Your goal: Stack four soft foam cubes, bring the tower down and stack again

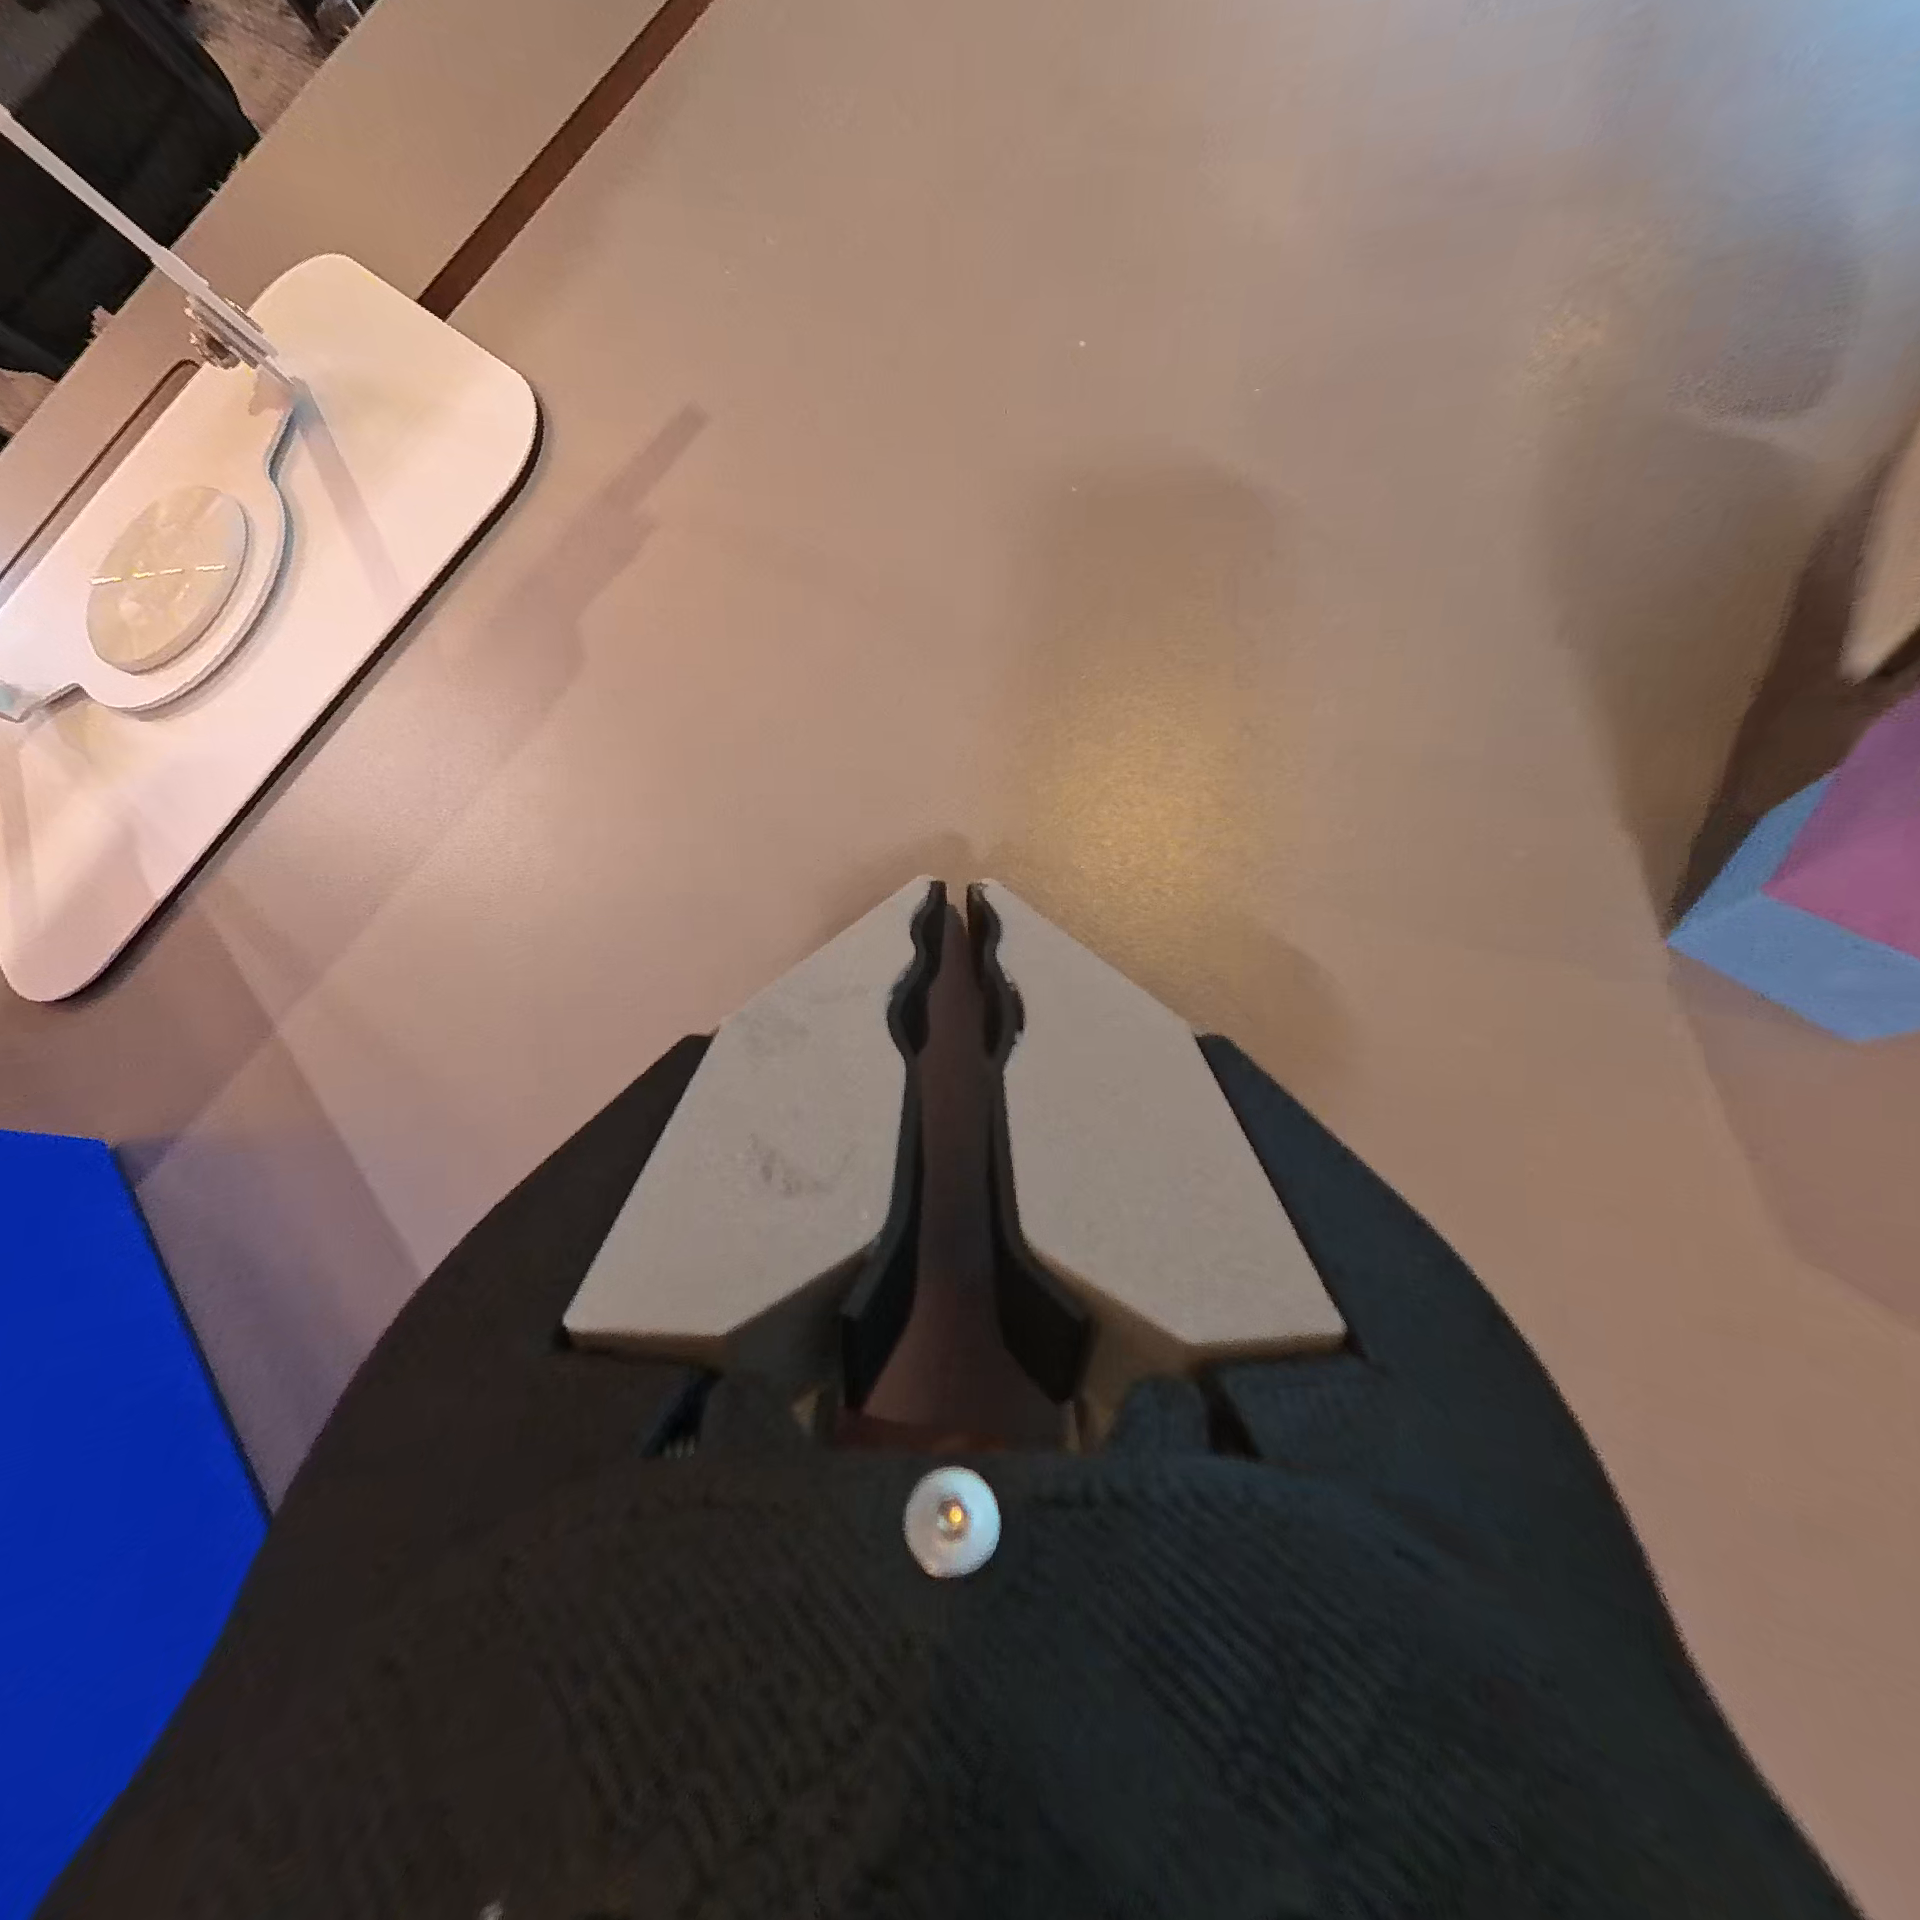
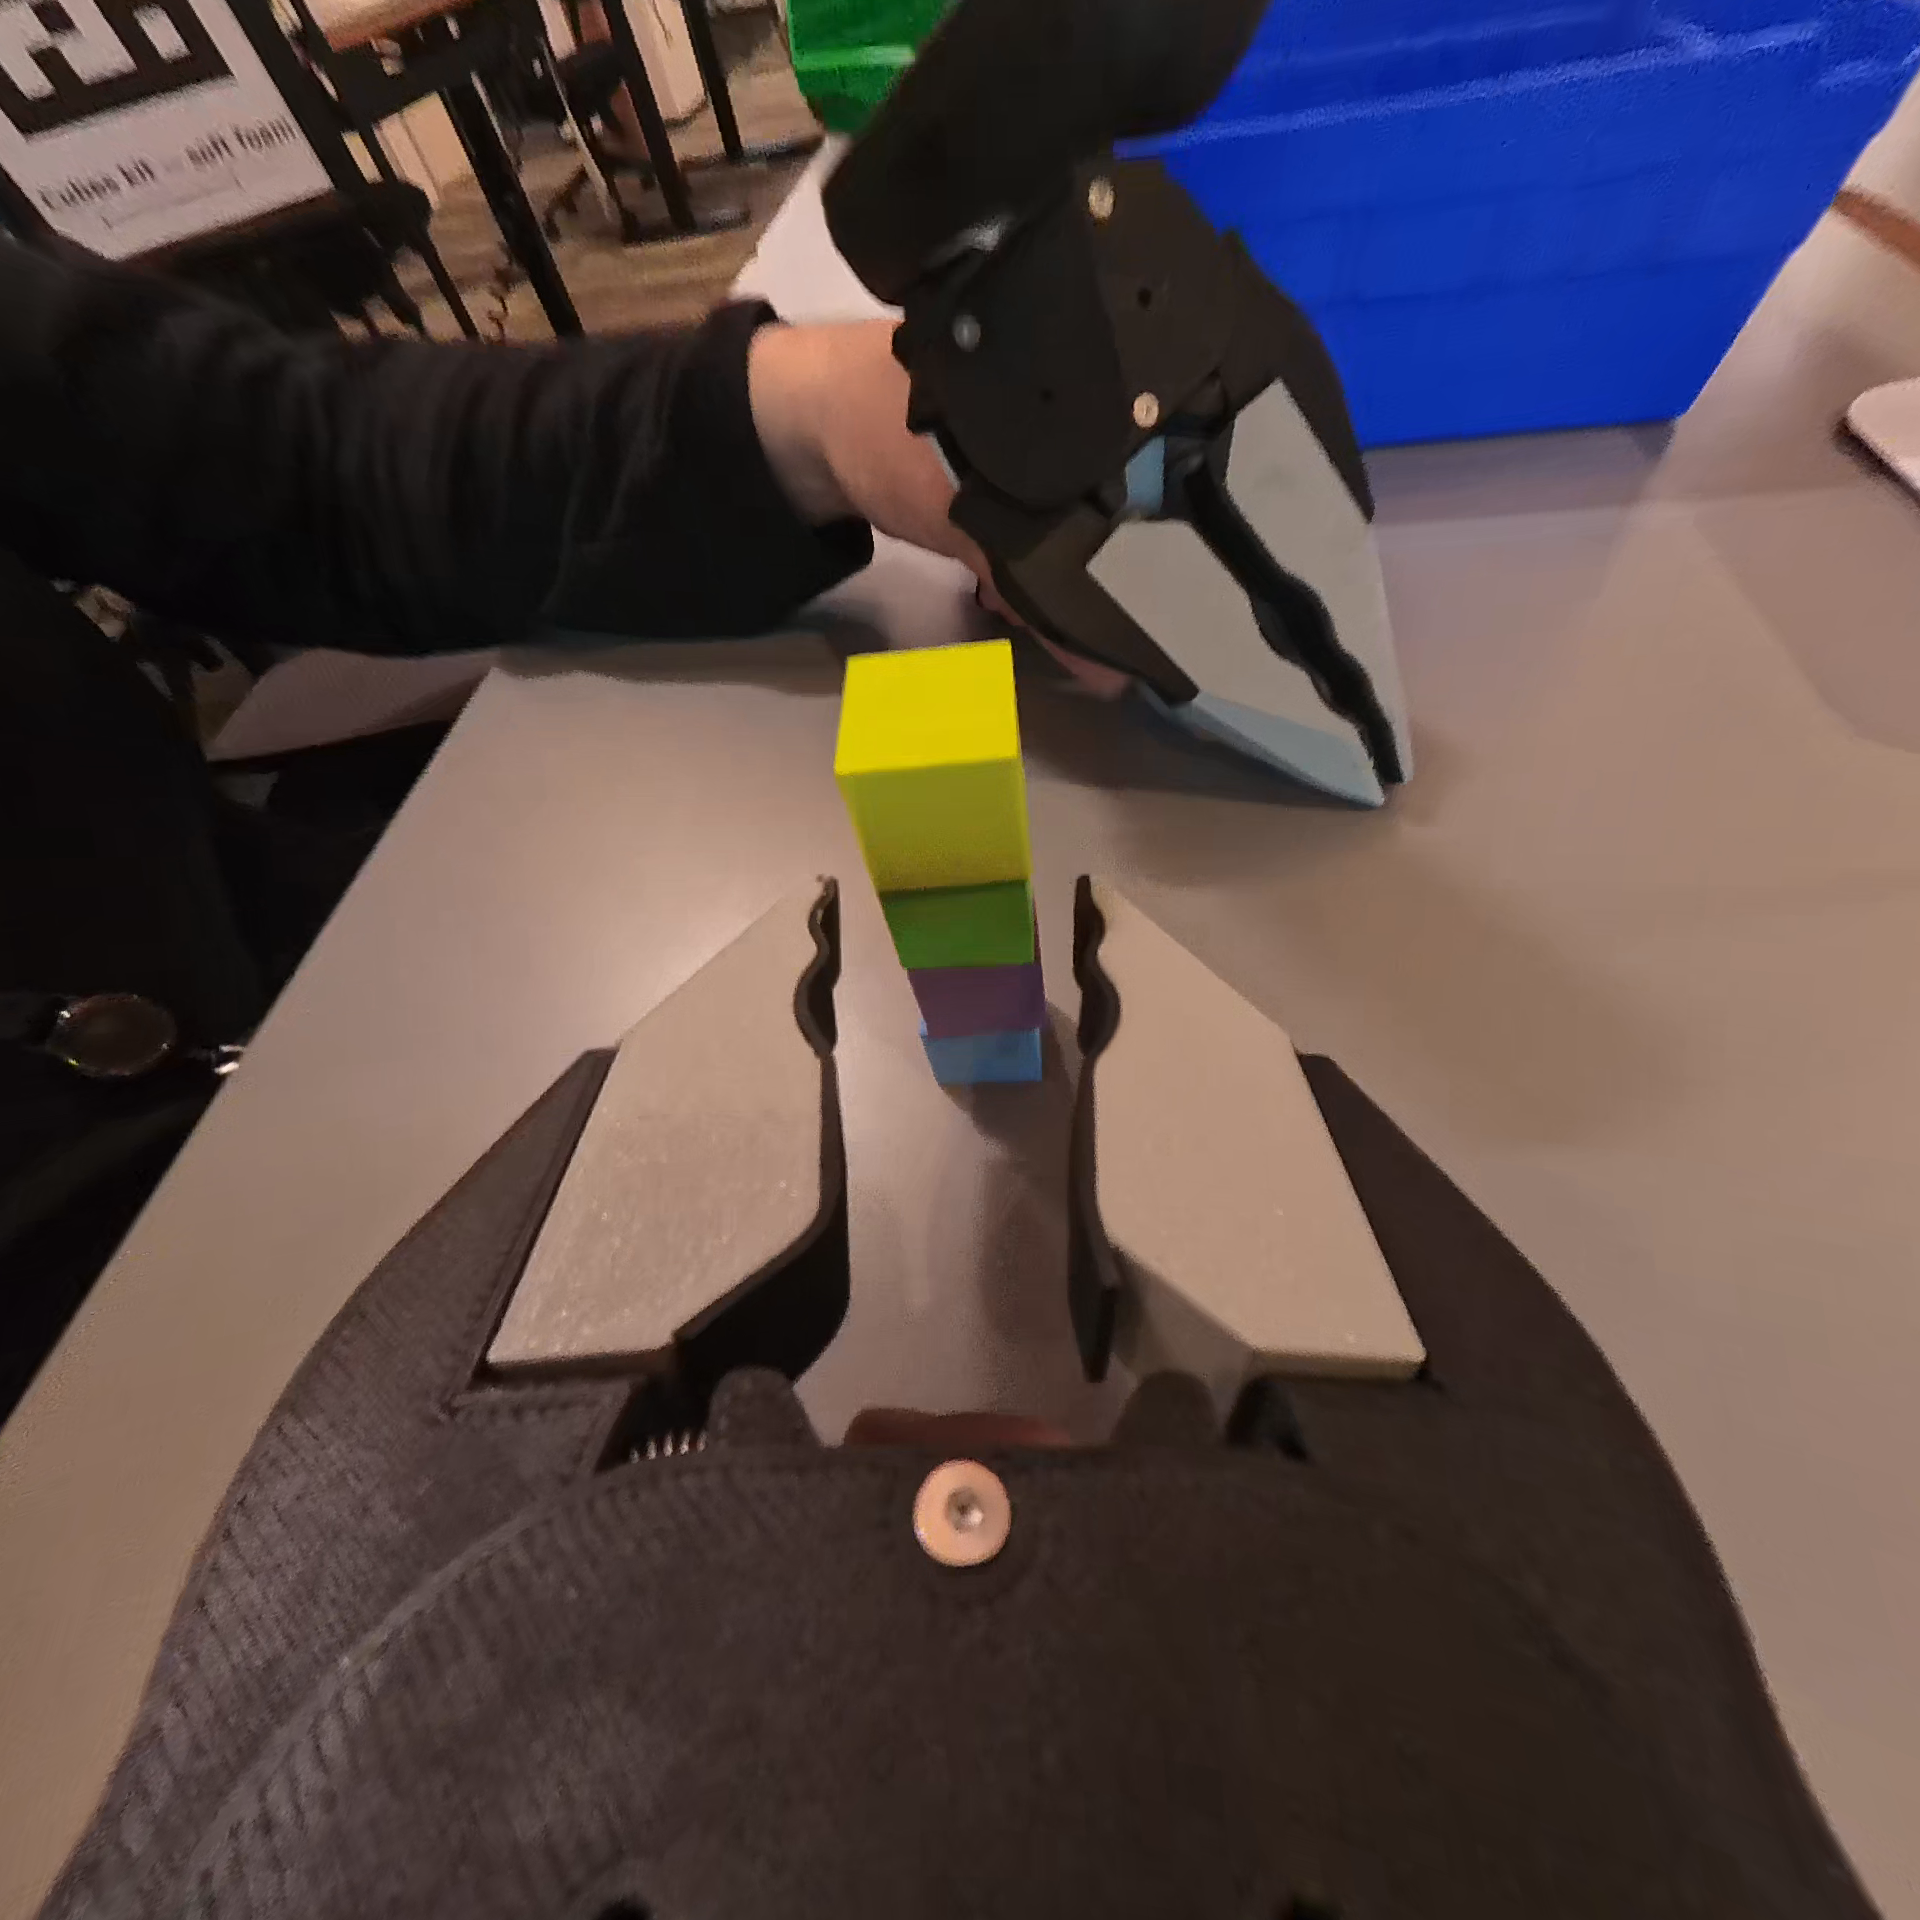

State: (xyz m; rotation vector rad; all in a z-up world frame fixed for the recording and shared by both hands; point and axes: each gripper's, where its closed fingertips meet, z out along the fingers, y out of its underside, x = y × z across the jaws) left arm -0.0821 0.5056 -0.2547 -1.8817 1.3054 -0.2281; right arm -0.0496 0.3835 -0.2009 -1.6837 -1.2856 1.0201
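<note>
In the right wrist view a tower of foam cubes stands on the grey table: yellow cube (image 2: 930, 764) on top, green cube (image 2: 961, 923), purple cube (image 2: 982, 997), blue cube (image 2: 985, 1055) at the bottom. My right gripper (image 2: 954, 894) is open and empty, its fingertips to either side of the green cube, nearer the camera, apart from the tower. My left gripper (image 1: 956, 891) is shut and empty, tips down at the table; it also shows in the right wrist view (image 2: 1387, 769), behind and right of the tower. The left wrist view catches the blue cube (image 1: 1766, 935) and purple cube (image 1: 1870, 821) at its right edge.
A blue bin (image 2: 1507, 208) stands at the table's far side, also at the left edge of the left wrist view (image 1: 94, 1455). A white stand base (image 1: 260, 623) with a thin arm sits far left. A person's dark sleeve (image 2: 364, 468) lies along the table edge.
</note>
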